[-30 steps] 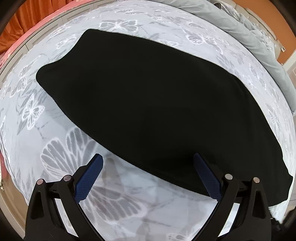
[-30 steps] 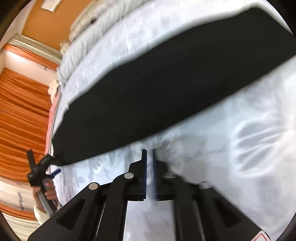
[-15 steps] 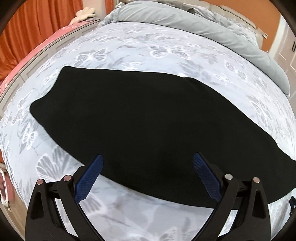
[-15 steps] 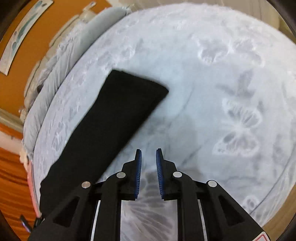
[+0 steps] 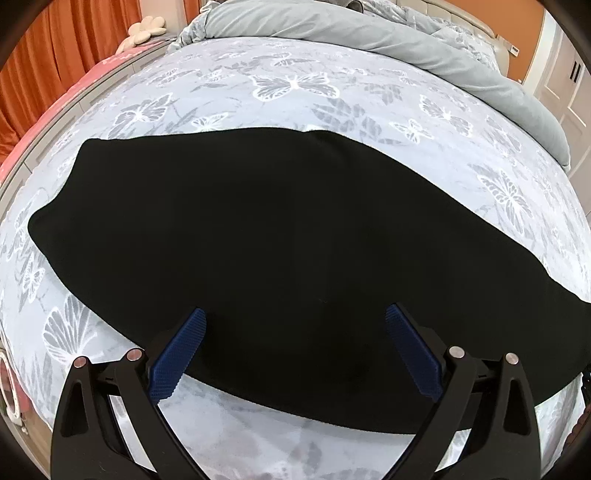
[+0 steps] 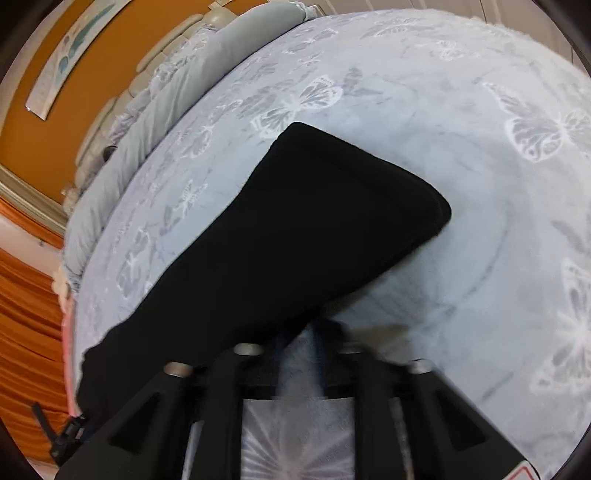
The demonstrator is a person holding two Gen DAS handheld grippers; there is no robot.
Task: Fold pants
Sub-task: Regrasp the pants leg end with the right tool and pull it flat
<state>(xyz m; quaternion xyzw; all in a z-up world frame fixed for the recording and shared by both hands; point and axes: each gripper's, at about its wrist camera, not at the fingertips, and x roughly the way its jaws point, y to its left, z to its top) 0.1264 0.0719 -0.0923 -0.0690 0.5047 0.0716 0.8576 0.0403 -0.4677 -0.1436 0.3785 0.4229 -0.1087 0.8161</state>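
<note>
As R tool (image 6: 301, 332) neared, pants (image 6: 280, 236) (blurry?) bigger.

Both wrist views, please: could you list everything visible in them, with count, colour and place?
pants: one, black, lying flat and long on the bed, one narrow end showing in the right wrist view.
bedspread: one, pale grey-blue with butterfly print, under the pants.
duvet: one, plain grey, bunched along the far side of the bed.
curtains: orange, beyond the bed.
wall picture: one, pale panel with blue-green marks, on the orange wall.
left gripper: one, black with blue pads, open above the near edge of the pants.
right gripper: one, black, blurred, shut, nothing between its pads, beside the near edge of the pants.
</note>
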